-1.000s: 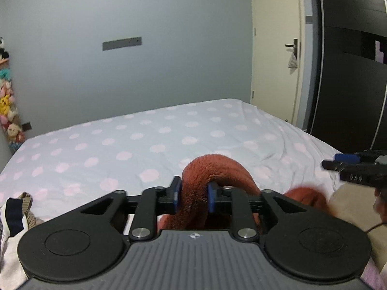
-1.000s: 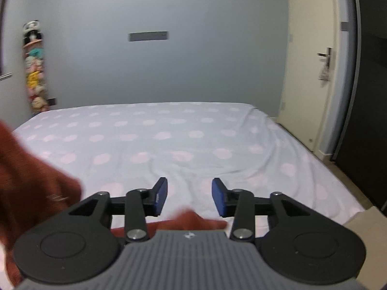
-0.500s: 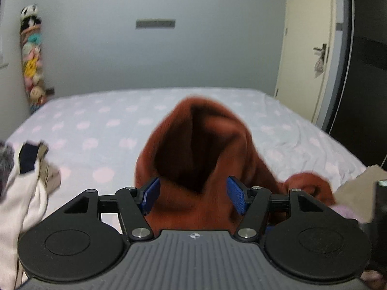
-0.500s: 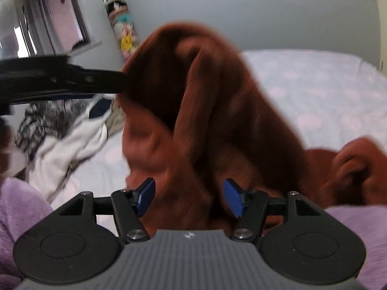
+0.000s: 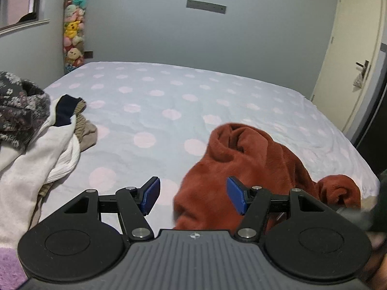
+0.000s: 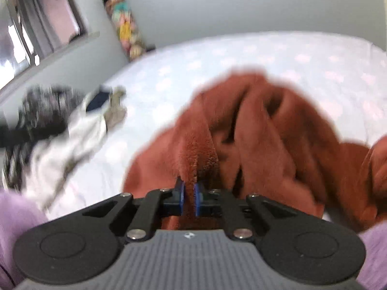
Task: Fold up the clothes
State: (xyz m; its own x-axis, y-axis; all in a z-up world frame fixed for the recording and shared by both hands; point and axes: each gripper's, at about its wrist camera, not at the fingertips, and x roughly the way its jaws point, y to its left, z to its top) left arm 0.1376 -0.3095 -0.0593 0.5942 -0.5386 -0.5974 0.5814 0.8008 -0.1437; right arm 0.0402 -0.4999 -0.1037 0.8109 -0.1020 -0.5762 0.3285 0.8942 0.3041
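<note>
Now fleecy rust garment [image 6: 266,130], pinched by right gripper [image 6: 189,198]

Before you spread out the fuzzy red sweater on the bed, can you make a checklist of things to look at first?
1. Right gripper shut on a fold of the red sweater: ok.
2. Left gripper holding the sweater: not ok, its jaws stand open with nothing between them.
3. Sweater flat on the bed: not ok, it lies bunched in a heap.
4. Bare sheet beyond the sweater to spread on: ok.
5. Pile of other clothes apart from the sweater: ok, it lies off to the left.
6. Which part of the sweater is pinched: cannot tell, the right wrist view is blurred.
</note>
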